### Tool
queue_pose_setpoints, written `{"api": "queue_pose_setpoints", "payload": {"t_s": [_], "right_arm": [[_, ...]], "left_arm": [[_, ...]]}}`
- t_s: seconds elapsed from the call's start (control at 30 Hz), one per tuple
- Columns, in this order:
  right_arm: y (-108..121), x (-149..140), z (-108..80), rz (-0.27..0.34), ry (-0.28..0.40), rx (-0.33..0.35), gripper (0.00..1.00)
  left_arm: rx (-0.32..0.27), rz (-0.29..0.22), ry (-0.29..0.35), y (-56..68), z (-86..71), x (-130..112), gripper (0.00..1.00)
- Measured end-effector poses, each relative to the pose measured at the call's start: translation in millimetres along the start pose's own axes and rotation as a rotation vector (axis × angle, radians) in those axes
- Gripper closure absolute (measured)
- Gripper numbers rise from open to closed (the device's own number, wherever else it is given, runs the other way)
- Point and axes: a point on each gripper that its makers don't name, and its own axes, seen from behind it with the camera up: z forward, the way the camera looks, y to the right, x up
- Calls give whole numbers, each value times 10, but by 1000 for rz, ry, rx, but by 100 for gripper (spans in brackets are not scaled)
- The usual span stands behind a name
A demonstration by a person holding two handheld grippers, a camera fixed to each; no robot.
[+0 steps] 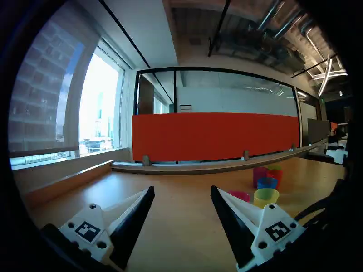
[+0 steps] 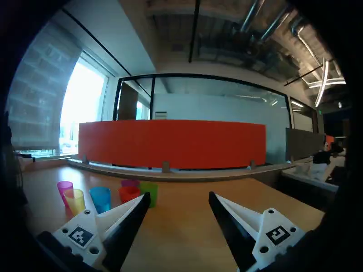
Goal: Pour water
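Cups [image 2: 100, 198] cluster on the table [image 2: 181, 235], with left gripper [image 1: 182, 188] and right gripper [image 2: 179, 194] jaws apart, empty.

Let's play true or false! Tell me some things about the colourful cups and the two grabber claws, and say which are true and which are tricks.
1. The left gripper and the right gripper are both open and hold nothing. True.
2. The right gripper is squeezing the blue cup. False: the blue cup stands free on the table, off to the left side of the right gripper view.
3. The cups come in different colours, such as yellow, blue, red and green. True.
4. The long screen behind the table is green. False: it is orange-red.
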Motion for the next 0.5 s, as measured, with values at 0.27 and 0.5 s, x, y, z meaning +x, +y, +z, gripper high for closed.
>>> {"api": "queue_pose_setpoints", "payload": {"t_s": [0.27, 0.5], "right_arm": [[-141, 90, 59, -31, -1, 32, 1], [-210, 231, 134, -36, 9, 42, 1]], "left_arm": [[-11, -1, 5, 11, 12, 119, 9], [-26, -6, -19, 34, 49, 146, 9]]}}
